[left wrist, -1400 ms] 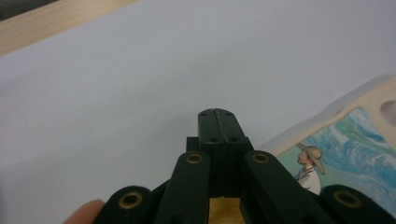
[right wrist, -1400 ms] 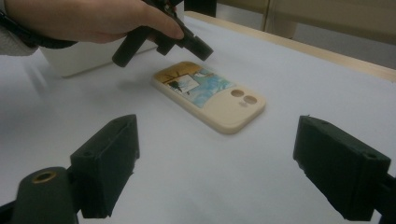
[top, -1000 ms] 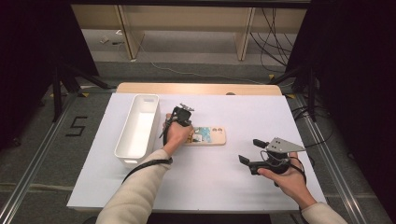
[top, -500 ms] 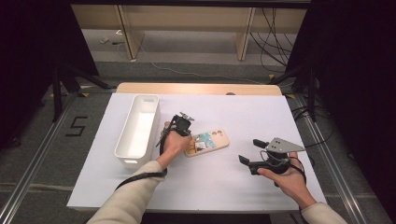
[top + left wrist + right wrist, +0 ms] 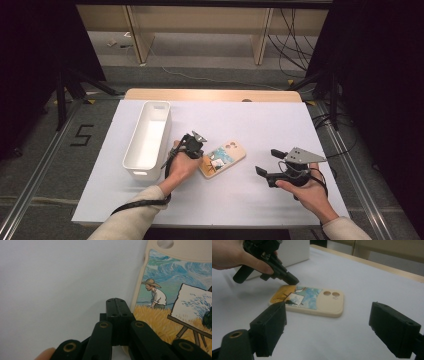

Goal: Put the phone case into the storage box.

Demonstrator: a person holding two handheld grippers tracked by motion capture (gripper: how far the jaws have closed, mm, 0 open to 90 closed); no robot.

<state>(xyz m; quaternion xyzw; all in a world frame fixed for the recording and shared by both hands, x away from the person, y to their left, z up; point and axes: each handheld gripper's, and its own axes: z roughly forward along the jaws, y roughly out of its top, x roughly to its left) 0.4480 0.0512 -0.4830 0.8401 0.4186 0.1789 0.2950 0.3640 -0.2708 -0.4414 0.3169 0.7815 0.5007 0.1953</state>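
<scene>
From the high view I see the phone case [image 5: 223,158] lying flat near the middle of the white table [image 5: 250,125], turned at a slant, its camera holes toward the far right. My left gripper [image 5: 196,145] sits just left of it, its tip down at the case's near-left end, and the white bin [image 5: 148,139] stands just beyond my left hand [image 5: 181,167] on the left side of the table. My right gripper [image 5: 267,162] rests low over the table on the right, well apart from the case, pointing left toward it, with the grey plate on its top.

In the left gripper view the fingers [image 5: 117,312] are pressed together with nothing between them. Their tip lies at the cream edge of the phone case [image 5: 175,297], right where the painted wheat field begins; whether it touches the edge or sits just above it I cannot tell. The bare table [image 5: 62,290] fills the left side.

In the right gripper view my fingers [image 5: 270,325] are spread wide, one at each lower corner, with only table between them. The phone case [image 5: 312,301] lies beyond them, flat, picture side up. The left gripper [image 5: 292,280] comes down from the upper left with its closed tip at the case's far-left corner, and the white bin [image 5: 294,251] stands behind it.
</scene>
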